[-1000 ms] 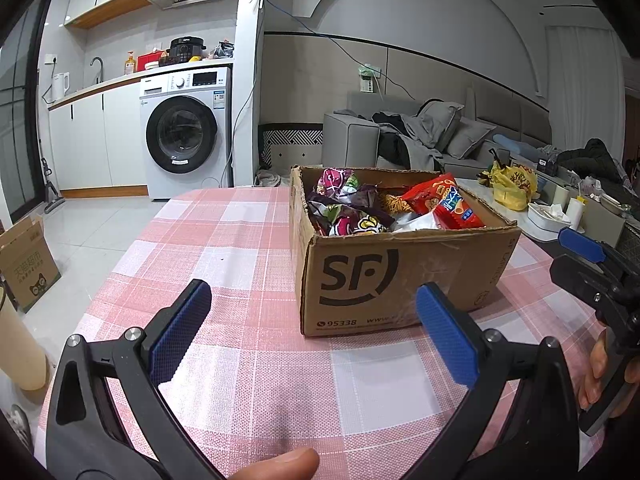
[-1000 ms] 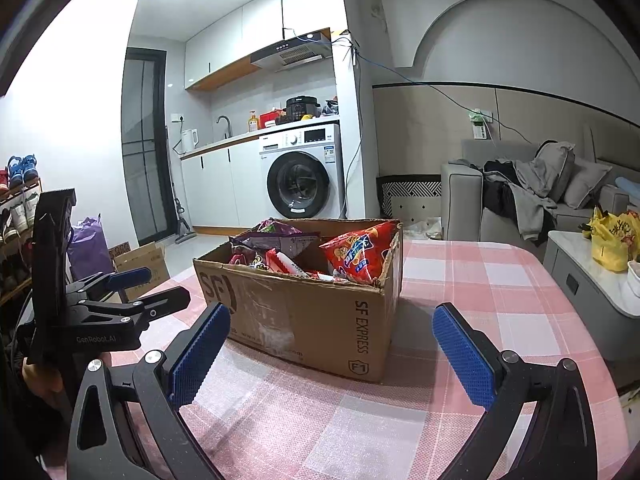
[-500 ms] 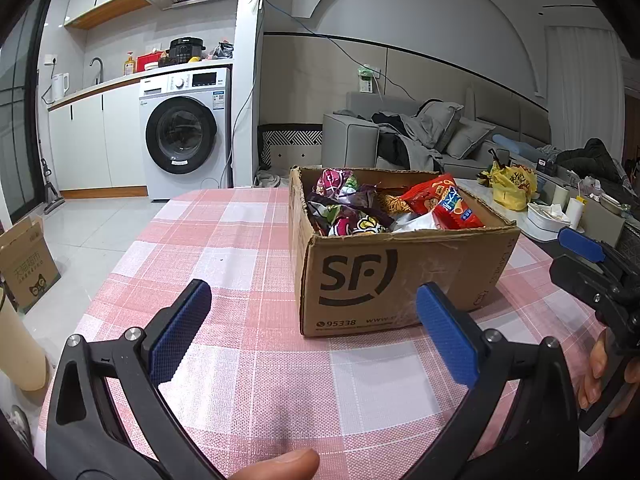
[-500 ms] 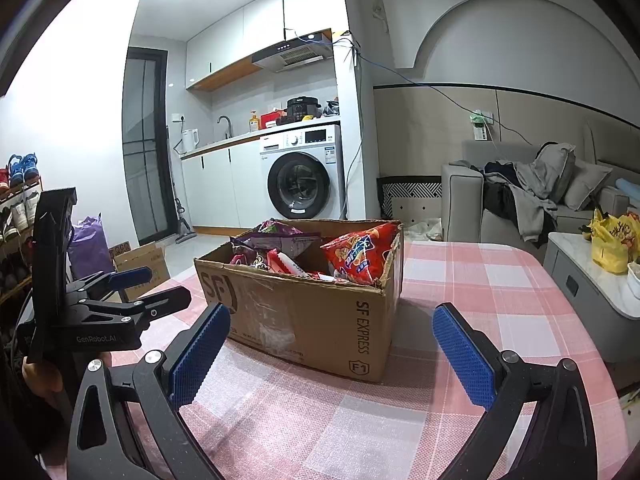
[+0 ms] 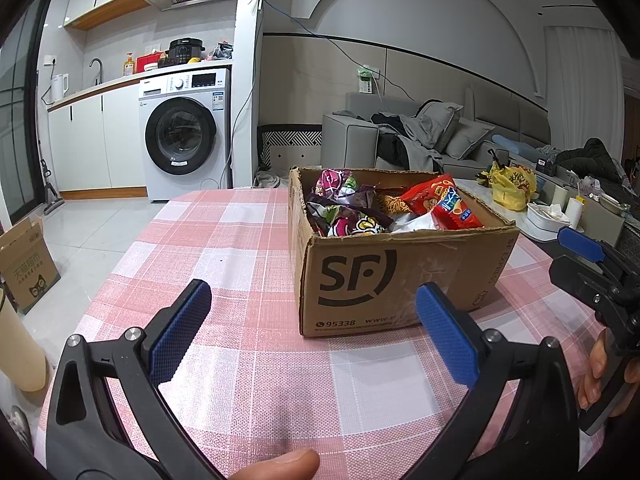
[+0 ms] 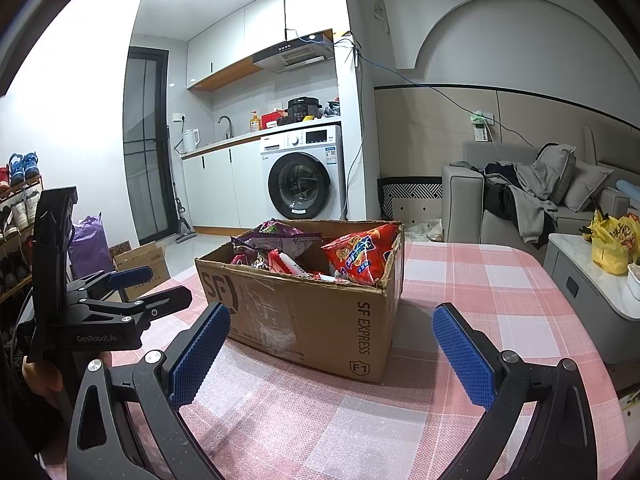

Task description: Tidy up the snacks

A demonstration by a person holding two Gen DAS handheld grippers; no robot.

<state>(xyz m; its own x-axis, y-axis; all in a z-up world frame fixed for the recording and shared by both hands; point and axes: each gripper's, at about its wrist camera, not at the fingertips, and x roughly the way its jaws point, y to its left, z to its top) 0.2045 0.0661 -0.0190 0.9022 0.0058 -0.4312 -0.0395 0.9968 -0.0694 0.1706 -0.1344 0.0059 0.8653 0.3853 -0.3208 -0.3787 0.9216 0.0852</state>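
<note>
While snacks (image 5: pixel 372 208) sit jumbled in cardboard box (image 5: pixel 400 276) on counter (image 5: pixel 224 240), both hand-held grippers gape empty; sorted or not, hard to tell tbh.

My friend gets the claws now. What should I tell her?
Left claw: open, holding nothing, above the checked tablecloth.
Right claw: open, holding nothing, facing the box corner.
Snacks: the red bag and purple bags are piled in the open cardboard box; no snacks show on the cloth.
Done or left: this fits snacks all packed, or snacks waiting to be taken out. Ask which before moving anything.
</note>
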